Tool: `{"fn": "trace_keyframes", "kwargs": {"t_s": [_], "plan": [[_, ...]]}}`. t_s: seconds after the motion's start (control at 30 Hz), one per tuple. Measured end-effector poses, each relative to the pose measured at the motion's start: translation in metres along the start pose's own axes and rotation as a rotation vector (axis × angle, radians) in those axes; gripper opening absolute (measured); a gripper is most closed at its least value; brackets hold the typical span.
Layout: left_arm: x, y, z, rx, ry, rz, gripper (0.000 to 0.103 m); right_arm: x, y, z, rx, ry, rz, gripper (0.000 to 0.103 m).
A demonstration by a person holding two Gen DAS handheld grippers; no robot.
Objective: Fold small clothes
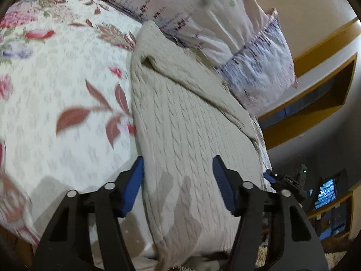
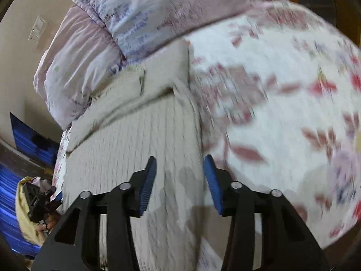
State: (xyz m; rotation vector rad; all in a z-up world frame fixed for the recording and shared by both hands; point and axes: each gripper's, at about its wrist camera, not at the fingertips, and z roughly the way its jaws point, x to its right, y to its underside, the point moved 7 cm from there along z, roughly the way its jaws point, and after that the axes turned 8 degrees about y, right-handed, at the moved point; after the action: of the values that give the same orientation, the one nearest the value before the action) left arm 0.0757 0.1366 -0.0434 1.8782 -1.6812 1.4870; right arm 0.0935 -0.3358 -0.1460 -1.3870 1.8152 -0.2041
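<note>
A beige cable-knit garment (image 1: 180, 113) lies lengthwise on the floral quilt (image 1: 67, 79), with a folded part across its far end near the pillows. My left gripper (image 1: 178, 160) hovers open over the garment's near end, its left finger at the garment's left edge. Finger shadows fall on the knit below it. In the right wrist view, my right gripper (image 2: 180, 160) is open above the same garment (image 2: 126, 149), close to its right edge where it meets the quilt (image 2: 270, 113). Each gripper shows small in the other's view: right gripper (image 1: 270, 178), left gripper (image 2: 54, 196) with a hand behind it.
Lilac patterned pillows (image 1: 203, 18) (image 2: 146, 18) lie against the garment's far end. A wooden shelf unit (image 1: 315, 103) and a lit screen (image 1: 327, 192) stand beside the bed. A wall switch (image 2: 37, 28) is on the wall. The bed's near edge runs just under both grippers.
</note>
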Motion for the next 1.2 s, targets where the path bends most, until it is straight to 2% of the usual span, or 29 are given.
{"fn": "trace_keyframes", "kwargs": {"t_s": [0.07, 0.2, 0.23, 0.4, 0.5, 0.57, 0.63, 0.77, 0.97, 1.2], "plan": [[0.006, 0.012, 0.000, -0.012, 0.021, 0.007, 0.054, 0.002, 0.012, 0.001, -0.025, -0.039, 0.003, 0.032], [0.015, 0.034, -0.001, -0.039, 0.053, 0.017, 0.047, -0.004, 0.039, -0.001, -0.096, -0.195, 0.031, 0.019], [0.017, 0.038, -0.001, -0.045, 0.060, 0.016, 0.046, -0.005, 0.044, 0.000, -0.109, -0.212, 0.030, 0.018], [0.019, 0.061, 0.001, -0.083, 0.136, -0.060, 0.043, -0.016, 0.068, -0.005, -0.147, -0.269, -0.007, 0.017], [0.022, 0.066, 0.000, -0.106, 0.139, -0.058, 0.042, -0.021, 0.075, -0.007, -0.159, -0.271, -0.038, 0.017], [0.023, 0.069, 0.002, -0.127, 0.124, -0.045, 0.035, -0.027, 0.079, -0.007, -0.159, -0.268, -0.068, 0.010], [0.023, 0.071, 0.006, -0.152, 0.119, -0.039, 0.008, -0.033, 0.074, -0.009, -0.126, -0.251, -0.096, 0.008], [0.023, 0.062, 0.006, -0.136, 0.097, -0.013, 0.006, -0.048, 0.054, -0.024, 0.001, -0.243, -0.136, 0.007], [0.036, 0.009, -0.010, -0.002, 0.037, 0.077, 0.006, -0.061, 0.017, -0.049, 0.216, -0.164, -0.203, 0.007], [0.047, -0.056, -0.008, 0.109, 0.005, 0.097, 0.006, -0.077, -0.026, -0.056, 0.352, -0.113, -0.250, 0.007]]}}
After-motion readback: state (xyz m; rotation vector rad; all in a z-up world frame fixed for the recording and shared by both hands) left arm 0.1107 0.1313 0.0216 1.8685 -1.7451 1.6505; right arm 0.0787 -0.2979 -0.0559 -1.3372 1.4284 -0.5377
